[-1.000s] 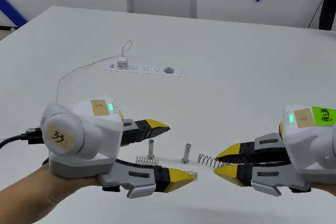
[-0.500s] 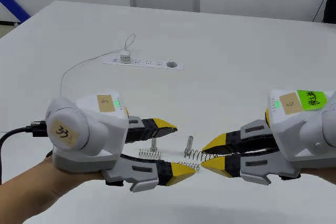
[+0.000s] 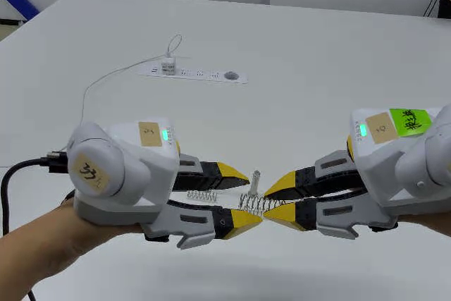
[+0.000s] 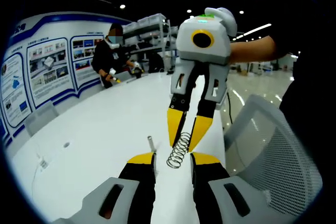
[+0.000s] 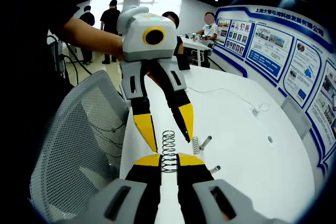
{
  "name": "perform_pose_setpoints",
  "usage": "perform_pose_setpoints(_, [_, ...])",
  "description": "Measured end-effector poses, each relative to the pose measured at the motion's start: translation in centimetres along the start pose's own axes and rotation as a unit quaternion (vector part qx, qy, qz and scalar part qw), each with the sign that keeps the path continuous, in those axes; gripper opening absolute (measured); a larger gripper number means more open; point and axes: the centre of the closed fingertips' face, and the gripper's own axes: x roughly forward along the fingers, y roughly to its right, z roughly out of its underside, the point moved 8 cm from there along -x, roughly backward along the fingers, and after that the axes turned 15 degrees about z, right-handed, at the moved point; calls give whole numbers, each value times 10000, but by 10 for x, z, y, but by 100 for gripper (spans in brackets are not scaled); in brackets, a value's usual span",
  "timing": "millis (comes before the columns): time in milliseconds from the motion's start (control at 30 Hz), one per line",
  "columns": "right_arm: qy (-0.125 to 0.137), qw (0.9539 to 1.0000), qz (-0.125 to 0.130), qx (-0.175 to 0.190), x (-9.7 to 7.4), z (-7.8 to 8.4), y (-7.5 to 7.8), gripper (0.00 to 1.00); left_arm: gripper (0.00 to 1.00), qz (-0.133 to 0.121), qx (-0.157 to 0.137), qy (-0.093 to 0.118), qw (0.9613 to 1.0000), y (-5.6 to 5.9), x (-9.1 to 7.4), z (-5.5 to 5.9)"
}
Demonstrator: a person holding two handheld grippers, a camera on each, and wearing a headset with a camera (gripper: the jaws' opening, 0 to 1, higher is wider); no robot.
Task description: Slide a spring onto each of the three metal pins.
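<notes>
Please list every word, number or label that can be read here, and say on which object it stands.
"33", then an unreadable mark: cap sticker on the left gripper.
Possibly "3": top sticker on the same gripper.
Possibly "3": tan sticker on the right gripper.
Green sticker beside it: handwriting, too blurred to read.
Wall posters: too small to read.

The spring (image 3: 250, 204) sits between left claw (image 3: 254, 197) and right claw (image 3: 266, 206) — a pin (image 3: 255, 177) just behind.
</notes>
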Motion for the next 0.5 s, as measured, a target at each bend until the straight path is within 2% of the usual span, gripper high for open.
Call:
perform_pose_setpoints(133, [-33,9999,-72,-64,2,1,-3,11,22,60,2,33,10000,1,1,0])
perform_pose_setpoints(500, [-39,9999,-115,-61,2,1,-2,11,15,240,91,-118,9996,2,4,2])
